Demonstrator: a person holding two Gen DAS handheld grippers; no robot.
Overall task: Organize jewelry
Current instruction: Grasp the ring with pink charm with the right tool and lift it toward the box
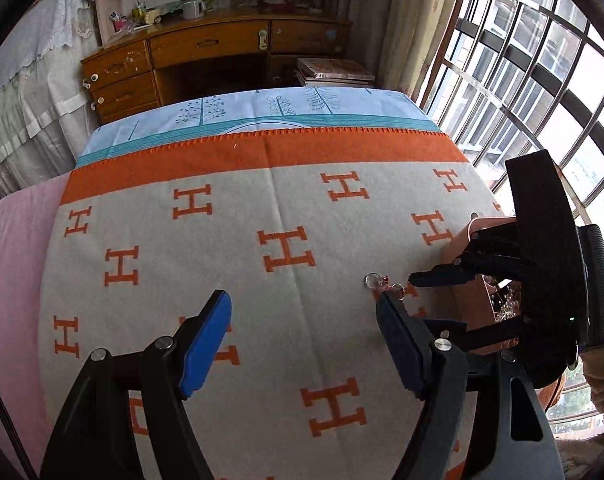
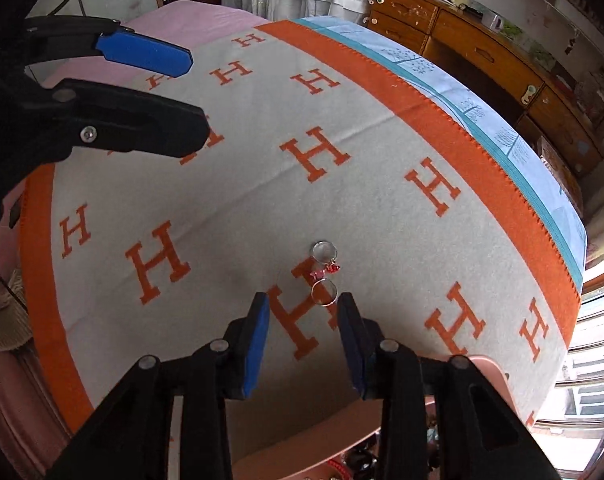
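Two silver rings with small red charms (image 2: 325, 271) lie on the grey blanket with orange H letters (image 2: 242, 208). In the left wrist view the rings (image 1: 382, 283) sit just beyond my left gripper's right fingertip. My right gripper (image 2: 303, 312) is open, its blue-padded tips just short of the nearer ring (image 2: 324, 293). My left gripper (image 1: 302, 304) is open and empty above the blanket. A pink jewelry box (image 1: 478, 280) stands at the right, partly hidden by the right gripper; beads show inside. Its rim (image 2: 482, 364) shows below my right gripper.
A wooden desk with drawers (image 1: 206, 56) stands beyond the bed's far edge. A barred window (image 1: 542, 80) runs along the right. A pink sheet (image 1: 18, 248) lies left of the blanket. A light blue patterned sheet (image 1: 262, 108) covers the far end.
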